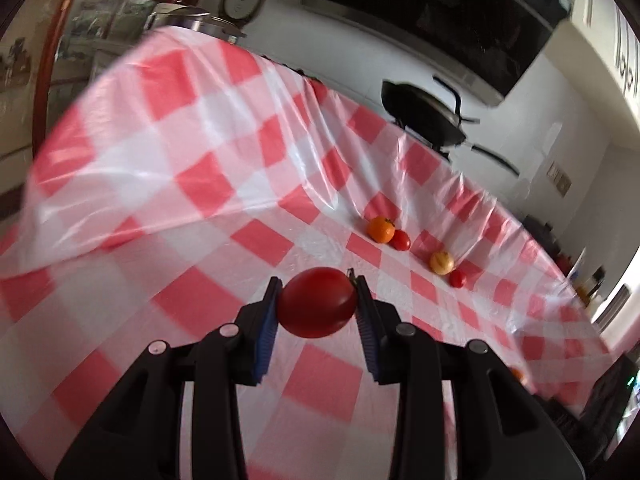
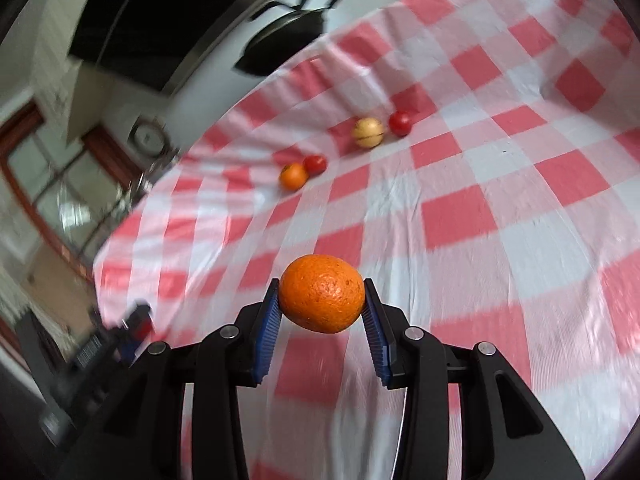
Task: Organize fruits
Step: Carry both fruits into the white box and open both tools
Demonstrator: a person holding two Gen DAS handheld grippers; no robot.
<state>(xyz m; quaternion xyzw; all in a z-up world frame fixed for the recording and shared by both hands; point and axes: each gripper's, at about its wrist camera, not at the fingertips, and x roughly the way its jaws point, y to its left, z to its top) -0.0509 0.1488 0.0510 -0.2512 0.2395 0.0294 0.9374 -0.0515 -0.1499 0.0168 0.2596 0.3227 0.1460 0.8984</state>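
My left gripper [image 1: 317, 286] is shut on a dark red tomato [image 1: 318, 302], held above the red-and-white checked tablecloth [image 1: 200, 184]. My right gripper [image 2: 321, 288] is shut on an orange [image 2: 322, 293], also off the cloth. Farther along the table lie a small orange [image 1: 381, 229] touching a red tomato [image 1: 401, 240], then a yellow fruit [image 1: 441, 262] beside another small tomato [image 1: 457, 278]. The right wrist view shows the same row: small orange [image 2: 293, 176], tomato [image 2: 315, 164], yellow fruit [image 2: 368, 132], tomato [image 2: 400, 123].
A black wok [image 1: 424, 116] stands beyond the table's far edge under a dark range hood [image 1: 432, 12]. A steel pot [image 1: 192, 20] sits at the far left. The cloth rises in a loose fold [image 1: 312, 128] behind the fruit row. Another gripper-like device [image 2: 128, 332] shows at the table's left edge.
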